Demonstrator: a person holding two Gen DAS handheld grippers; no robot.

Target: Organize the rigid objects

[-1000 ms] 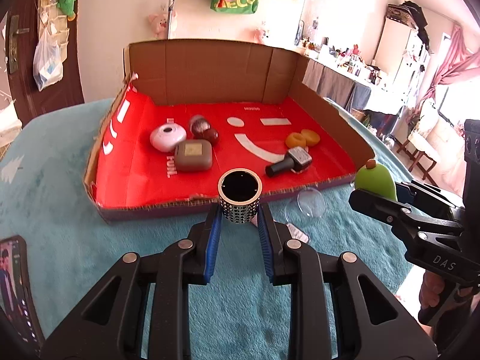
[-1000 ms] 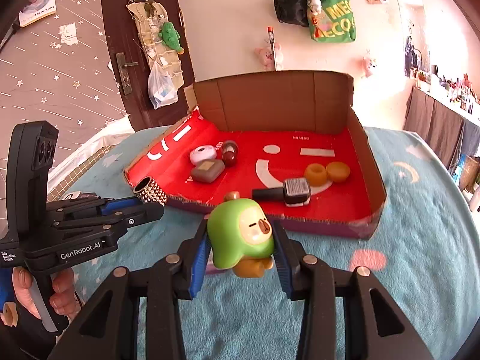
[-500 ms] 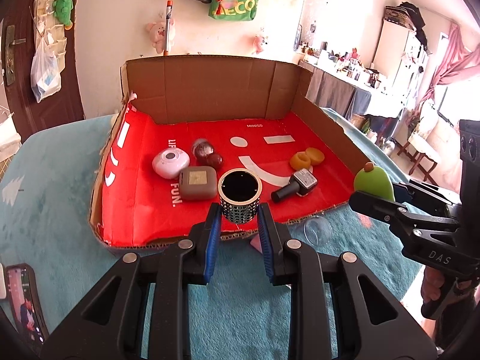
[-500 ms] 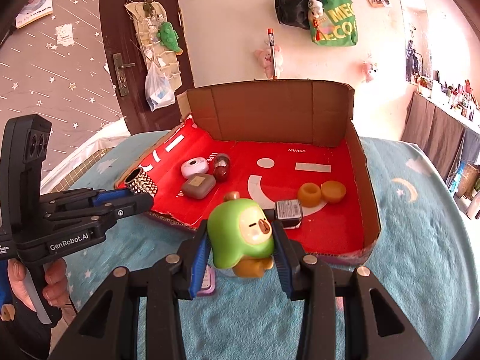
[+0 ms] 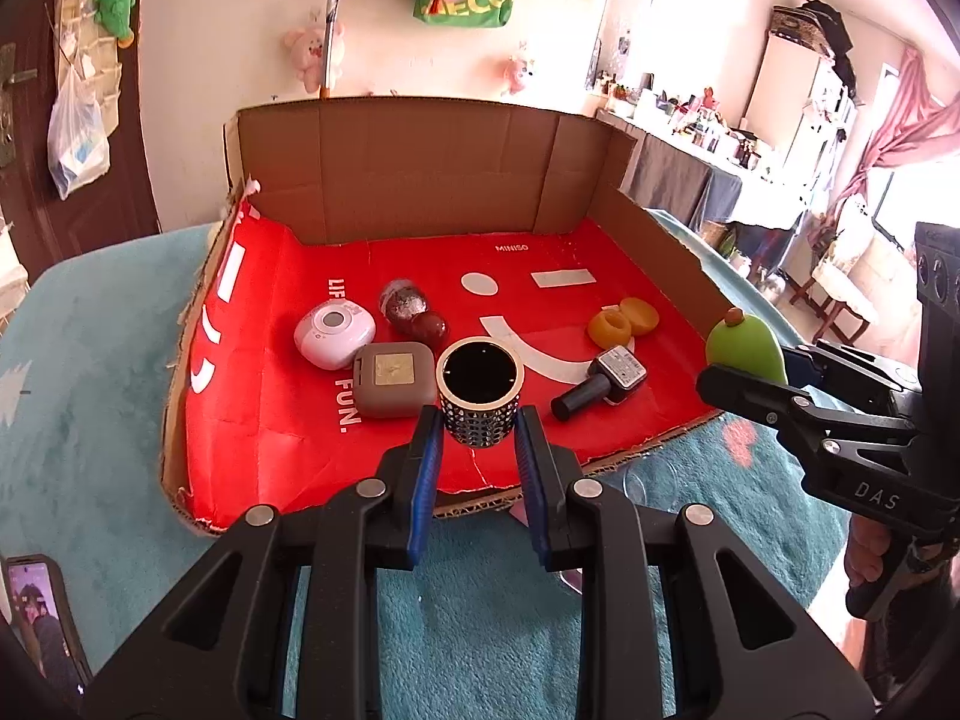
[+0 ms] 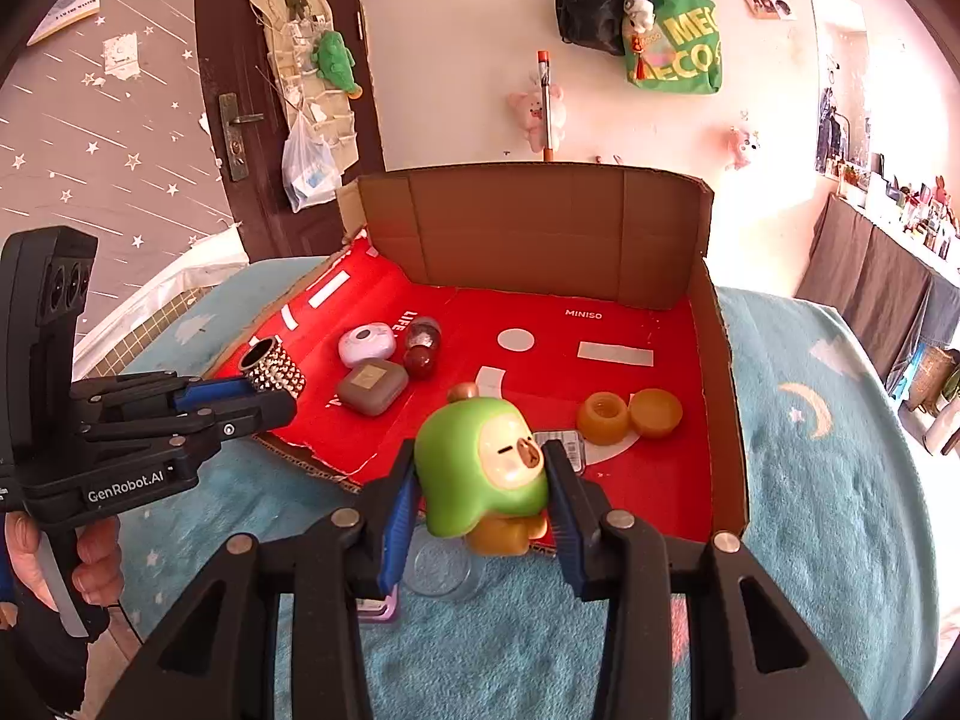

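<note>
We hold one thing in each gripper now. The left gripper has its fingers pressed on the sides of a small studded cup, which hangs over the near edge of the cardboard box, just in front of a grey case. The right gripper has its fingers clamped on a green toy figure, over the near right part of the box floor.

We judge that the cup is light and stiff, with a rough studded wall that gives the pads good hold. Its open mouth points up, so squeezing low on the wall, as now, seems safer than near the rim. The toy looks like smooth, glossy plastic and rounded, so it could slip or turn between the pads; holding it across its widest part is best.

Inside the box already lie a white round device, two orange rings and a dark bottle, so each thing needs a free red spot.
</note>
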